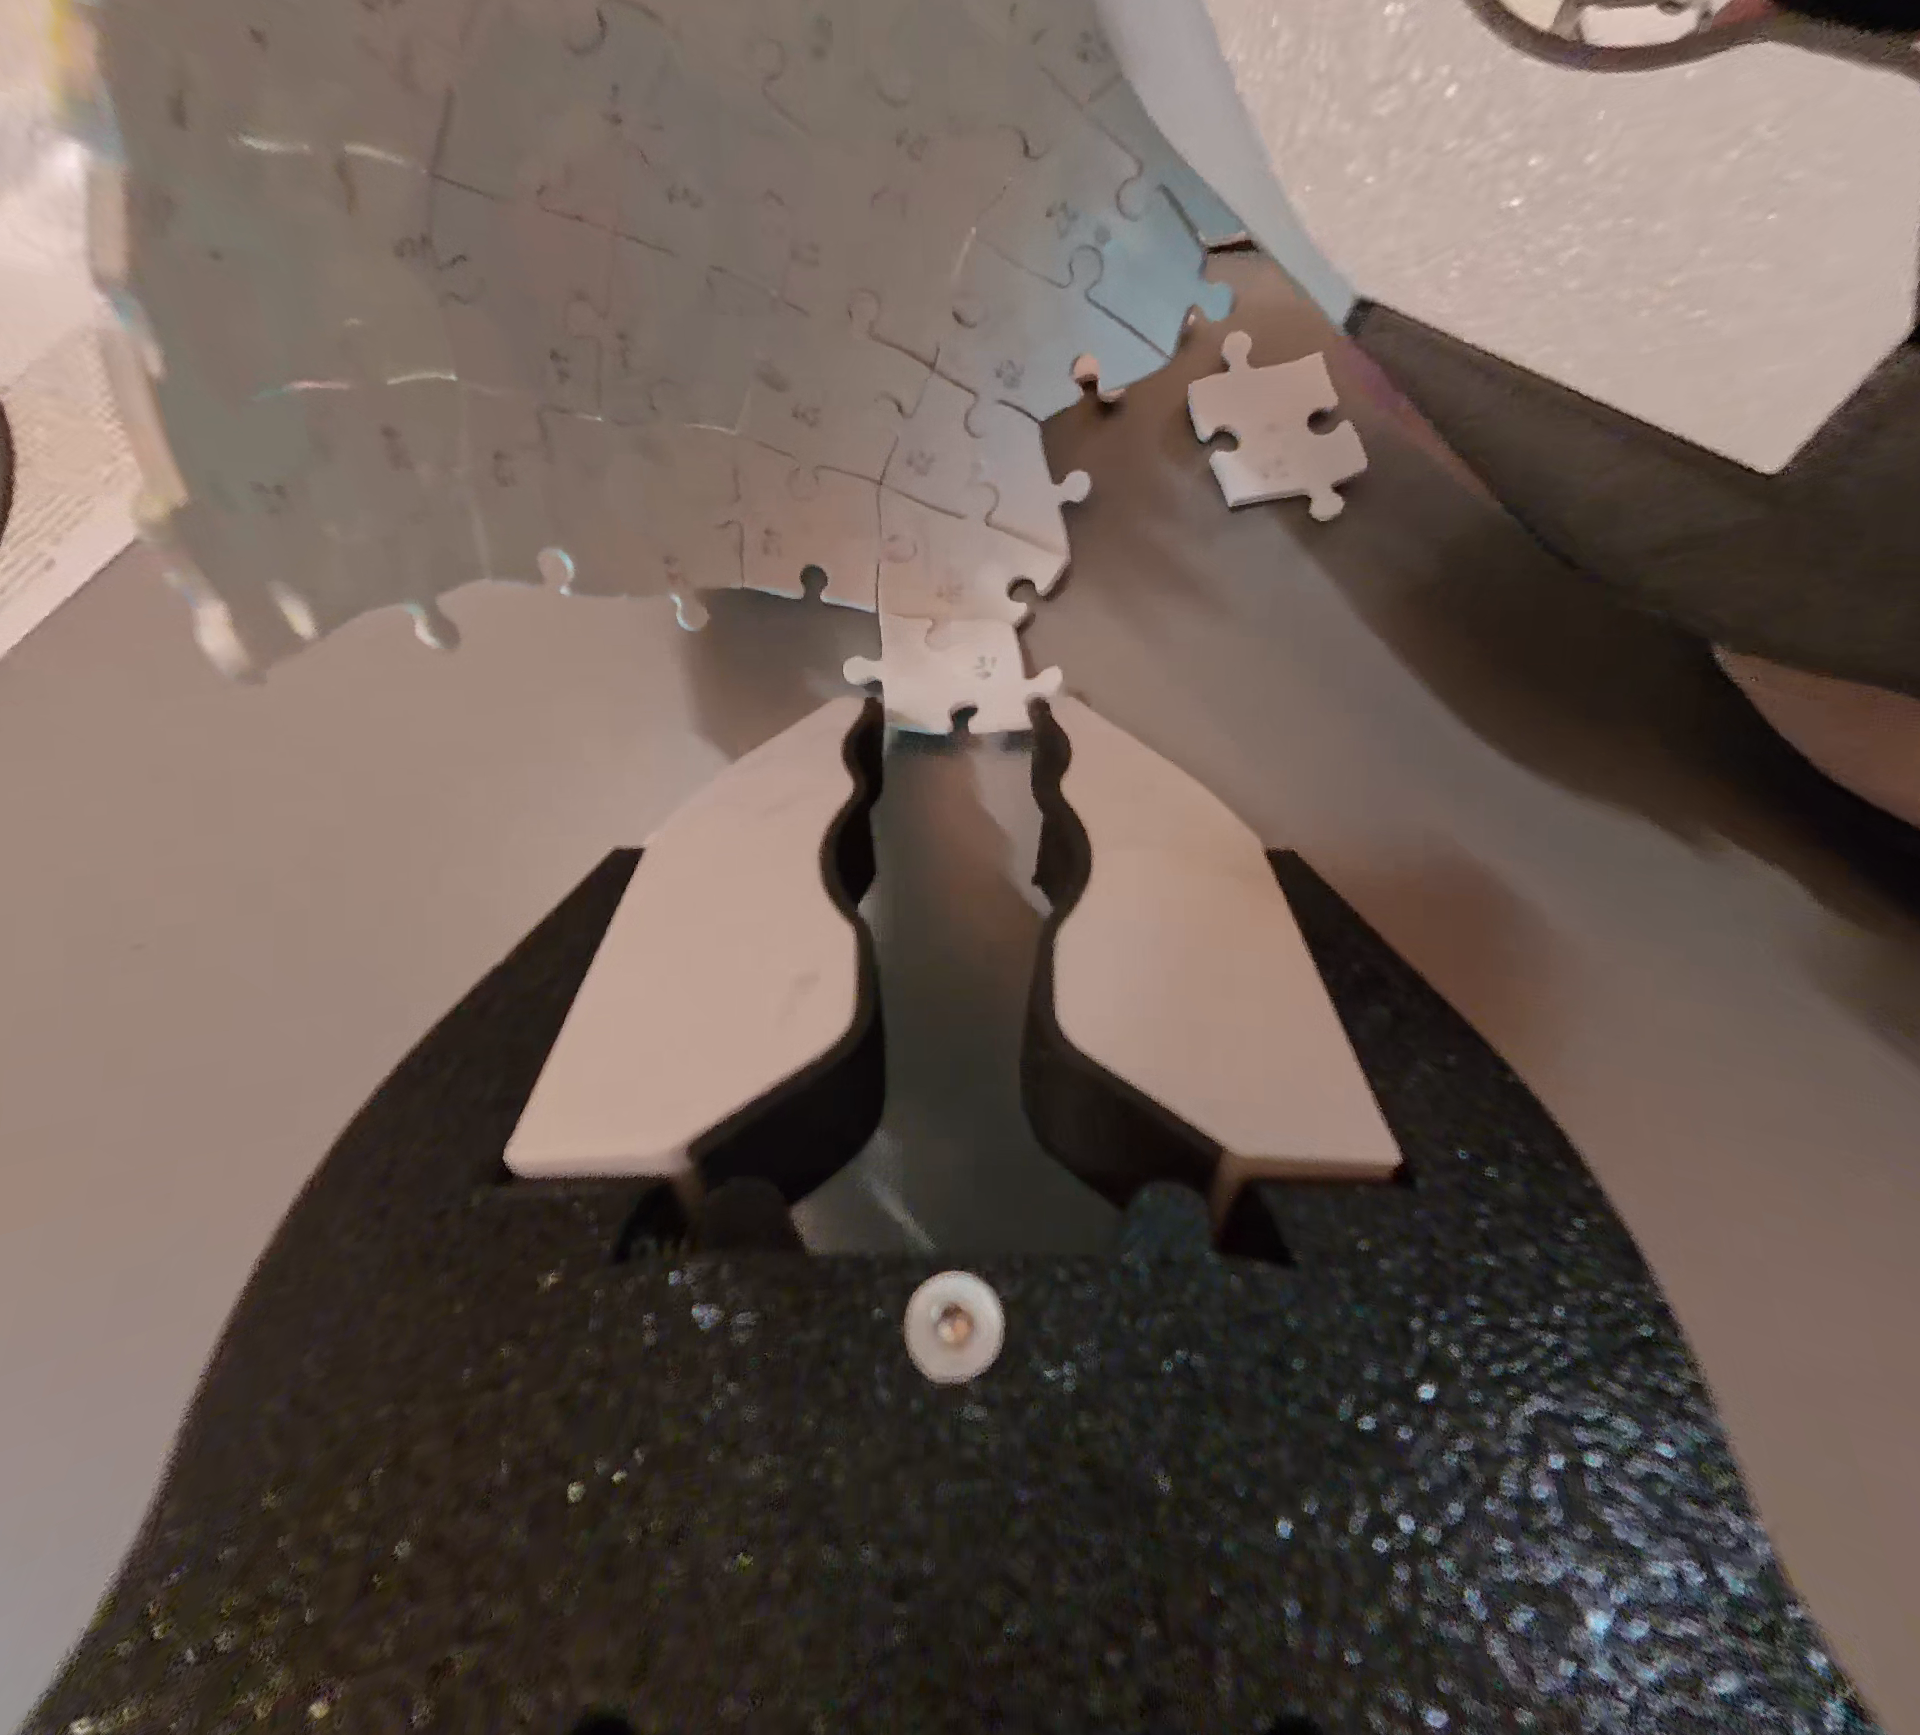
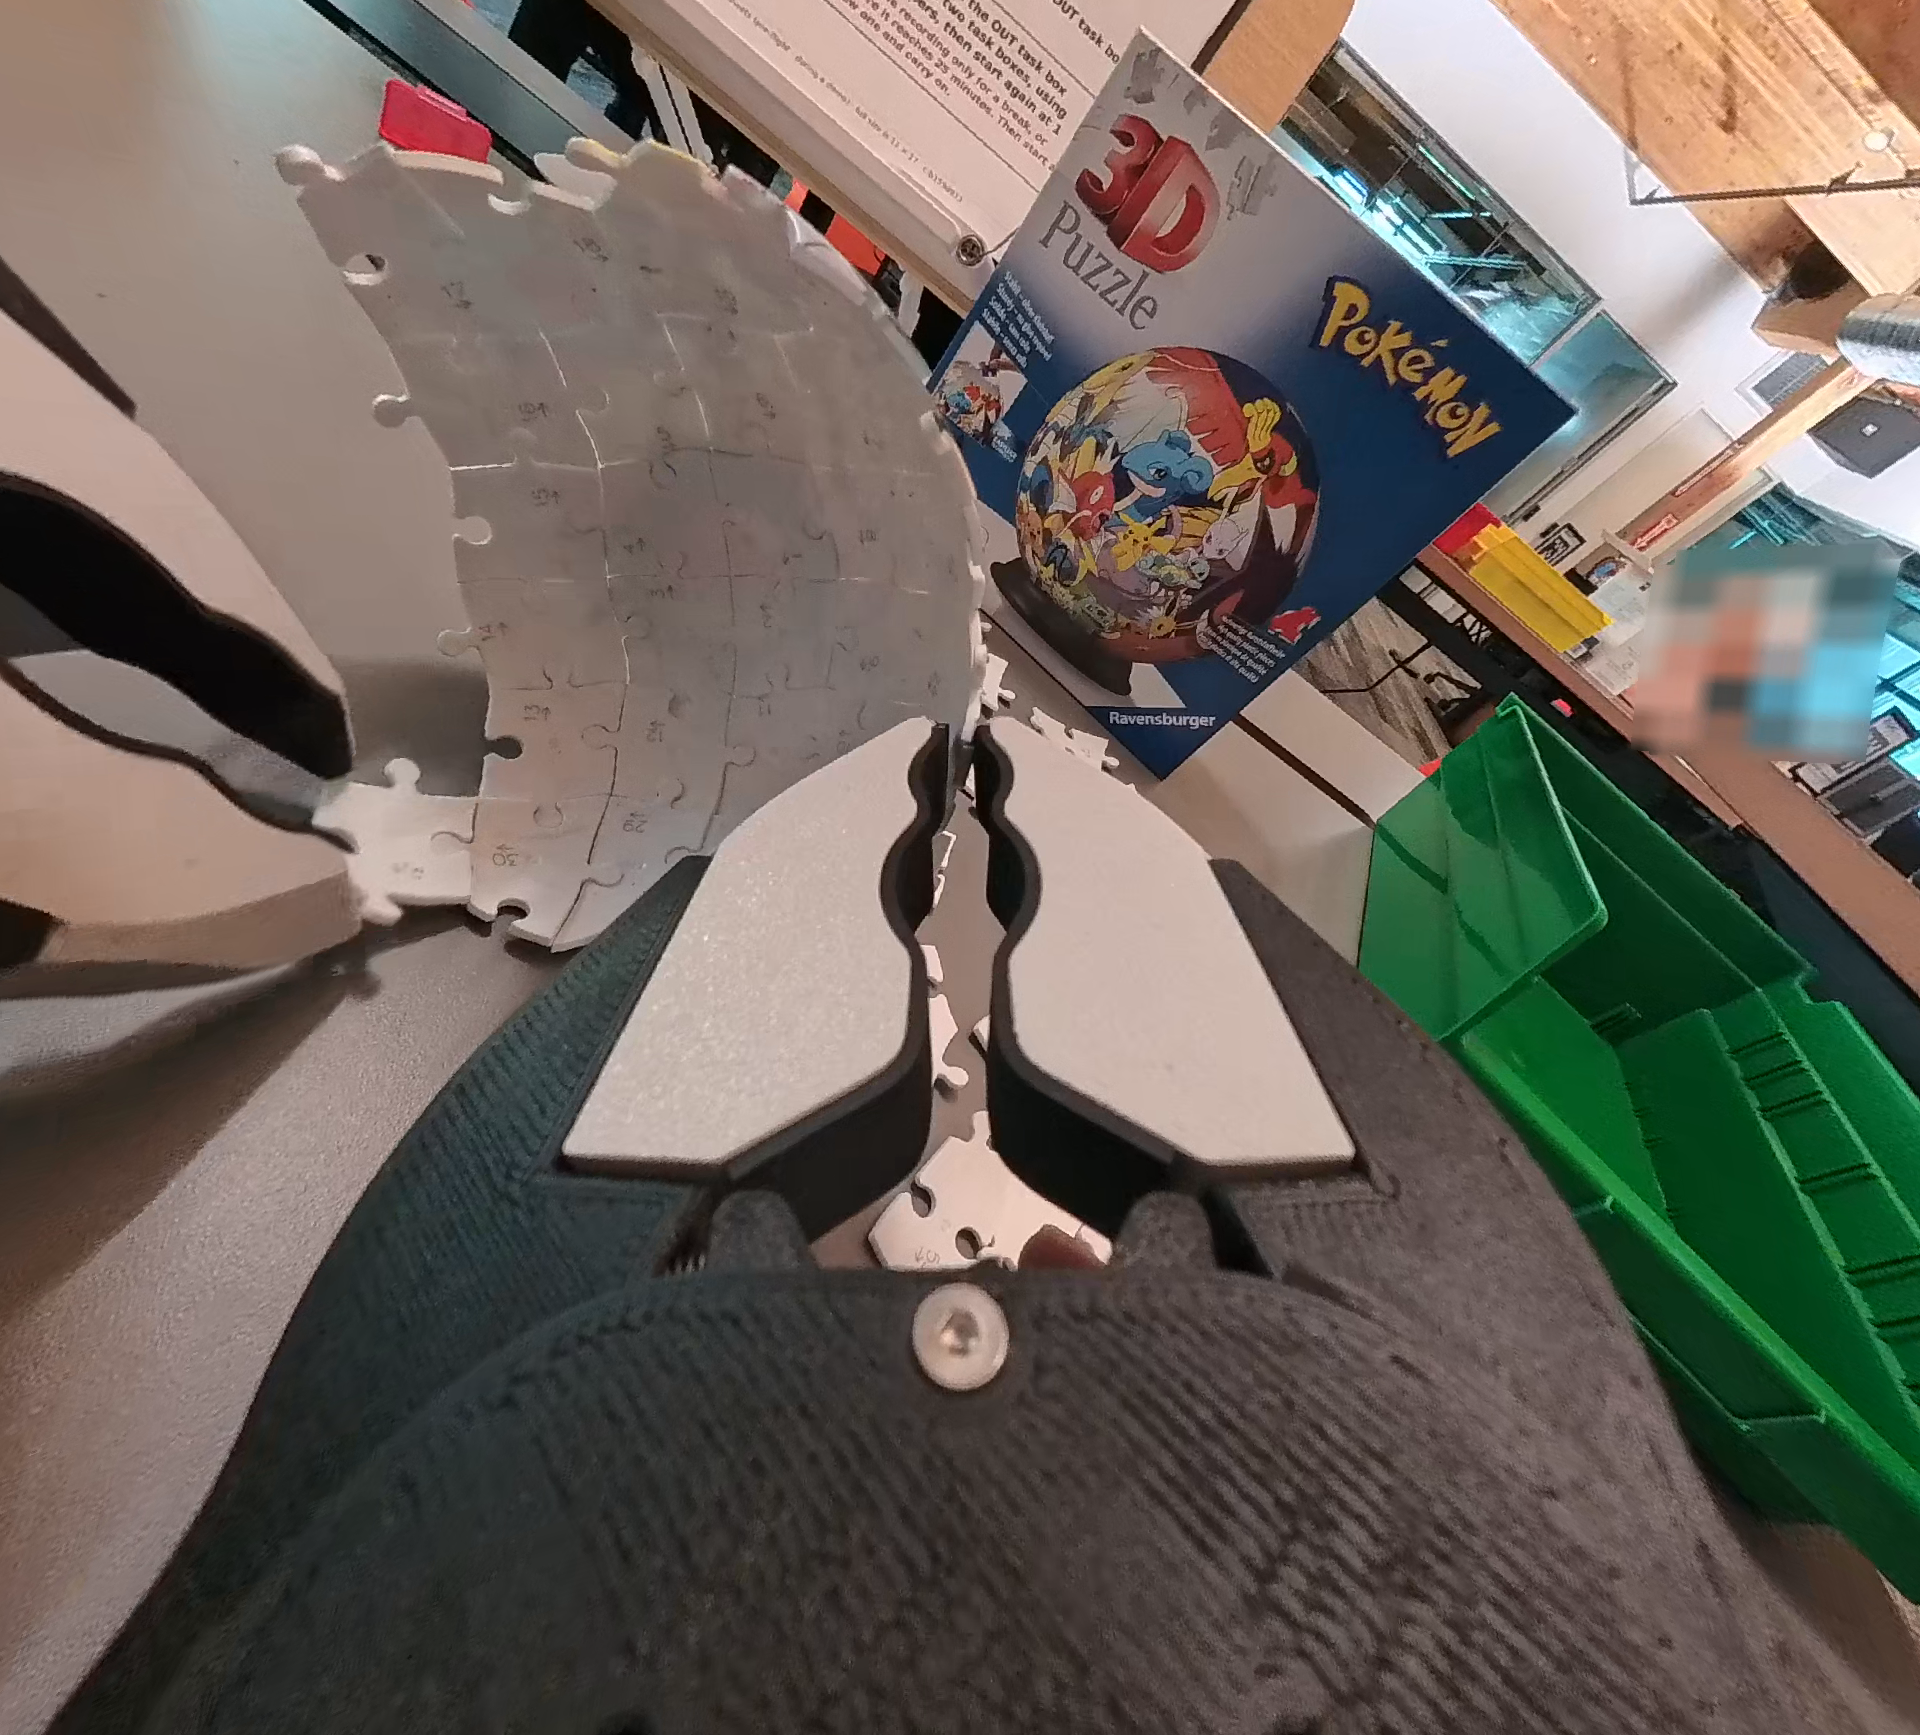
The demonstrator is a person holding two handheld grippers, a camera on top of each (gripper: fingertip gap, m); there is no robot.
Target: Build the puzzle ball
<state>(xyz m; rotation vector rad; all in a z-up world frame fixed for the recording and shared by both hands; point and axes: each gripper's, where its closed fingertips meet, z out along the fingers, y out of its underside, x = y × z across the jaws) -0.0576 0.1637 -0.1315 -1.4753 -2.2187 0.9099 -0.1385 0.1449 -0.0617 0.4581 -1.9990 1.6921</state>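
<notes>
Roughly half the puzzle ball shell is joined; left gripper pinches a piece at its rim, right gripper clamps its edge, loose piece on the desk remains.

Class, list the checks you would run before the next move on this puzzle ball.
1. Left gripper clamps the small white jigsaw piece: ok.
2. That piece meets the lower rim of the curved white half-built shell: ok.
3. Its tabs are fully locked in: cannot tell.
4. Right gripper steadies the shell's edge: cannot tell.
5. Spare white loose piece lies on the grey table: ok.
</notes>
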